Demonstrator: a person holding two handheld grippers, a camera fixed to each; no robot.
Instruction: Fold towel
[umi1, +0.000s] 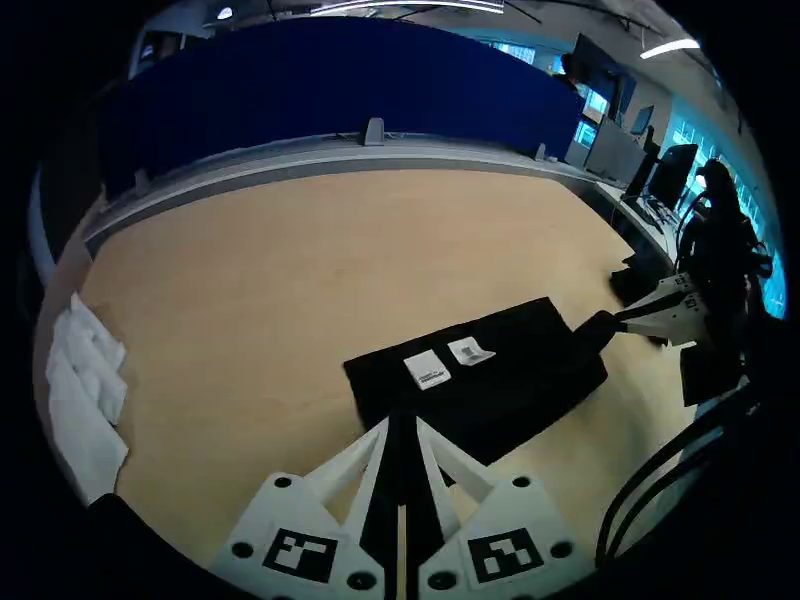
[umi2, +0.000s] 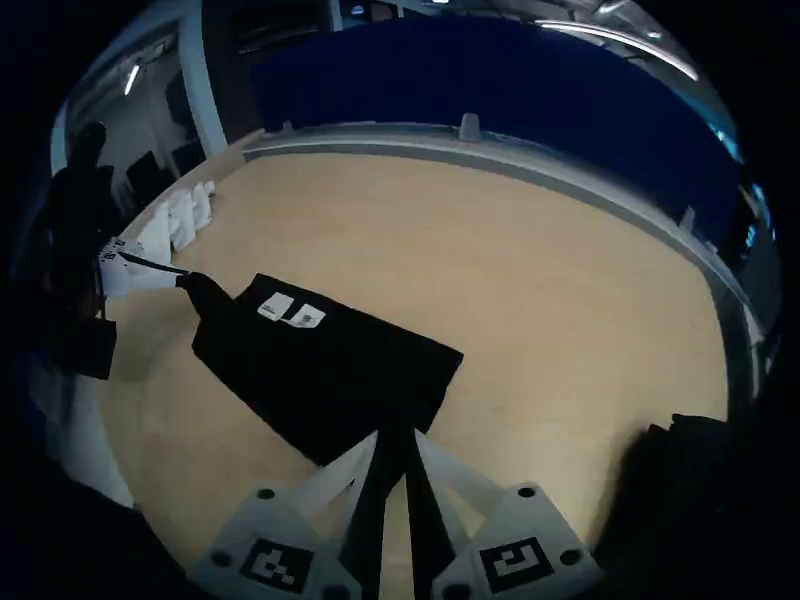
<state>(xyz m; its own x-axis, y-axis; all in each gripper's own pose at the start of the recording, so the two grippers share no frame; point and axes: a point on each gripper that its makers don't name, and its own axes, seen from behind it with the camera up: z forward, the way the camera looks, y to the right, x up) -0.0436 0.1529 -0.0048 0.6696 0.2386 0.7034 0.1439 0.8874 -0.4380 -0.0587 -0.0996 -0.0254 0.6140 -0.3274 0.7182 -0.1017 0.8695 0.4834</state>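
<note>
A black towel (umi1: 490, 375) lies folded on the wooden table (umi1: 300, 270), with two white labels (umi1: 445, 362) on top. My left gripper (umi1: 401, 428) is shut on the towel's near edge. At the right of the left gripper view, my right gripper (umi1: 655, 312) pinches the towel's far corner. In the right gripper view the towel (umi2: 320, 365) stretches away to the left. My right gripper (umi2: 396, 442) is shut on its near corner, and my left gripper (umi2: 150, 272) holds the opposite corner, which is lifted a little.
A stack of white towels (umi1: 85, 395) sits at the table's left edge, also seen as white towels (umi2: 185, 215) behind the left gripper. A blue partition (umi1: 330, 90) runs along the far side. A dark bundle (umi2: 680, 470) lies near the right gripper. Monitors (umi1: 660, 175) stand beyond.
</note>
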